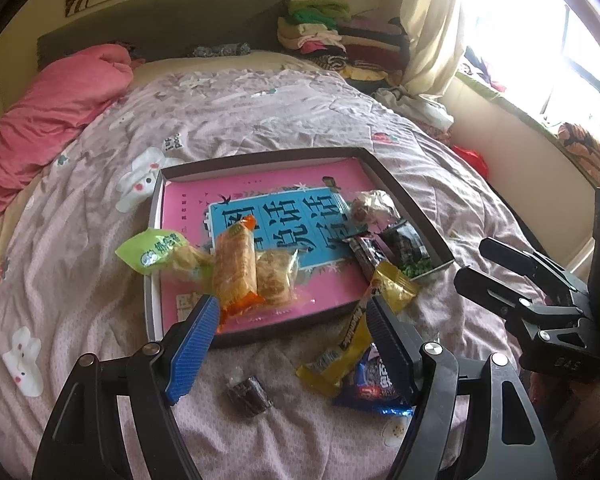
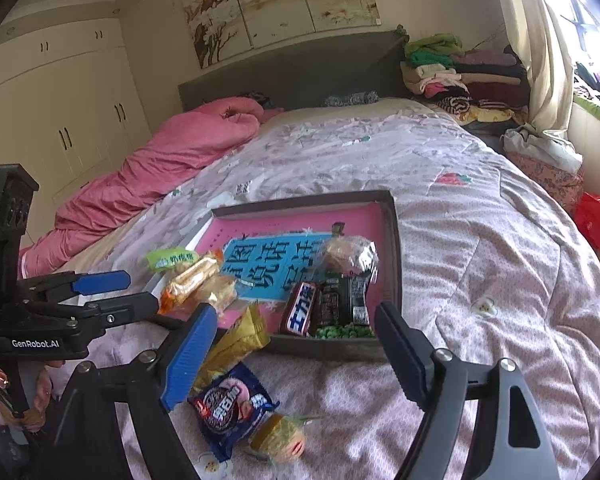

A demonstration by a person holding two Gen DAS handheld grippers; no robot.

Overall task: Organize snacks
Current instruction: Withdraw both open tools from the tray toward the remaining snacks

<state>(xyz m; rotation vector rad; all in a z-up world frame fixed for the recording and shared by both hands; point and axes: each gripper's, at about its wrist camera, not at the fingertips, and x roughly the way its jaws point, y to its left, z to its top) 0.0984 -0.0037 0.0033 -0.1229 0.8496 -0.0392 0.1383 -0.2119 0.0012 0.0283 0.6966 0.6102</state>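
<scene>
Both grippers hang over the near end of the bed with their tongs spread wide and nothing between them: the left gripper (image 1: 292, 316) above the near edge of the tray, the right gripper (image 2: 296, 324) just to its right.

Nearest on the quilt (image 2: 480, 240) lie loose snacks. A small dark brown wrapped sweet (image 1: 248, 396) sits alone between the left gripper's fingers. To its right a blue cookie packet (image 2: 232, 404) lies beside a pale green wrapped sweet (image 2: 278, 438). A yellow wrapper (image 1: 352, 336) stretches from these up onto the near rim of the tray.

The shallow tray (image 1: 404, 196) has a pink and blue printed floor. At its near left, an orange wrapped biscuit (image 1: 236, 268) lies against a clear-wrapped pastry (image 1: 276, 276), with a light green packet (image 1: 156, 252) hanging over the left rim. At the near right corner a chocolate bar (image 2: 302, 306) lies beside a black packet of green peas (image 2: 342, 308), and a clear-wrapped round cake (image 2: 350, 256) is just beyond them.

Farther off, a pink blanket (image 2: 160, 172) lies on the left and folded clothes (image 2: 460, 76) on the right.
</scene>
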